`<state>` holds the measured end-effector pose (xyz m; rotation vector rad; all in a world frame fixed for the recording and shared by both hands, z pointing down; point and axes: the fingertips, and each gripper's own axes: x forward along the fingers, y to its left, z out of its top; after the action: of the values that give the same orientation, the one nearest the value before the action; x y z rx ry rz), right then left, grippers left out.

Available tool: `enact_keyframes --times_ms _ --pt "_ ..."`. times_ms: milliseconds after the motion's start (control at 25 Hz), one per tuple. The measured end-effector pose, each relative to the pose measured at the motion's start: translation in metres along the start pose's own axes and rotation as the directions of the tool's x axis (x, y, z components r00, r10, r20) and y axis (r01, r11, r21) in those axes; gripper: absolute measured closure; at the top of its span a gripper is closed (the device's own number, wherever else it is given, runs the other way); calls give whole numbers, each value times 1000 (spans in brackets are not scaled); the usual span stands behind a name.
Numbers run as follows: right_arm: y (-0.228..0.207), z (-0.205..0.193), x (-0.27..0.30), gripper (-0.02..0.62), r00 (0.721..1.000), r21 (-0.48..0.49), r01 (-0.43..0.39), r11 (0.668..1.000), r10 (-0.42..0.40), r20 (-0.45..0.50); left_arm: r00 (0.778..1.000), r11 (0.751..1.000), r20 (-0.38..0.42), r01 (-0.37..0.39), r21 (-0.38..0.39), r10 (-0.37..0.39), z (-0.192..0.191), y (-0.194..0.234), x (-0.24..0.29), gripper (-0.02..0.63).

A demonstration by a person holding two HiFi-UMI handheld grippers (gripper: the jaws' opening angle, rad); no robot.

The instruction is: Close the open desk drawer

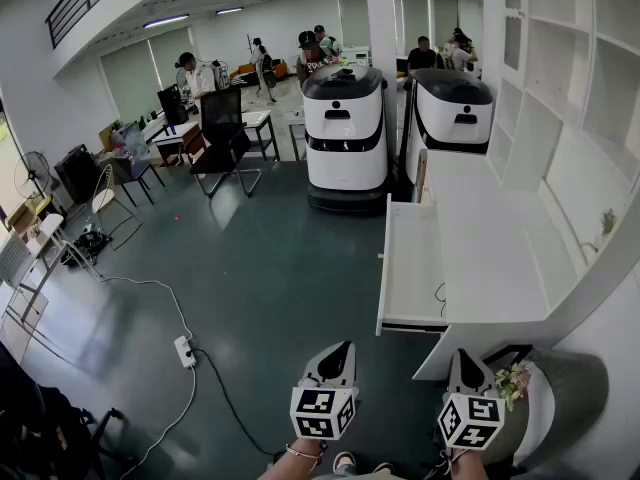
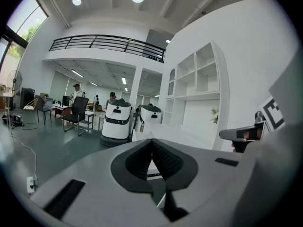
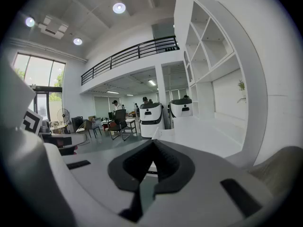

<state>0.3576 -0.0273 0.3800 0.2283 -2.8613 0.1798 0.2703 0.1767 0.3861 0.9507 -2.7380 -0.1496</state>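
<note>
The white desk [image 1: 500, 258] runs along the right wall. Its drawer [image 1: 412, 268] stands pulled out to the left over the green floor, and the drawer's front panel [image 1: 384, 263] faces the room. Both grippers hover low, nearer to me than the drawer and apart from it. My left gripper [image 1: 343, 349] is shut and holds nothing; it sits left of the drawer's near corner. My right gripper [image 1: 466, 357] is also shut and empty, below the desk's near end. In each gripper view the dark pads [image 2: 163, 161] [image 3: 165, 167] meet at the tip, with the desk top [image 3: 208, 138] ahead.
Two white service robots [image 1: 345, 133] [image 1: 452, 116] stand at the desk's far end. An office chair [image 1: 224, 140] and tables with people are further back. A power strip [image 1: 184, 350] with cables lies on the floor at left. A small plant [image 1: 514, 380] sits beside my right gripper.
</note>
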Motion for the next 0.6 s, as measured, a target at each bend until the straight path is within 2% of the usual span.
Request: enact_keyframes --times_ms 240,360,600 --pt "4 -5 -5 592 1000 0 -2 1000 2 -5 1000 1000 -4 -8 -10 8 -5 3 -8 588" --pt "10 -7 -4 591 1000 36 -29 999 29 3 1000 1000 -4 -13 -10 12 -7 8 -12 588" --pt "27 -12 3 589 999 46 -35 998 36 -10 1000 999 -7 -28 -16 28 -10 29 -20 588"
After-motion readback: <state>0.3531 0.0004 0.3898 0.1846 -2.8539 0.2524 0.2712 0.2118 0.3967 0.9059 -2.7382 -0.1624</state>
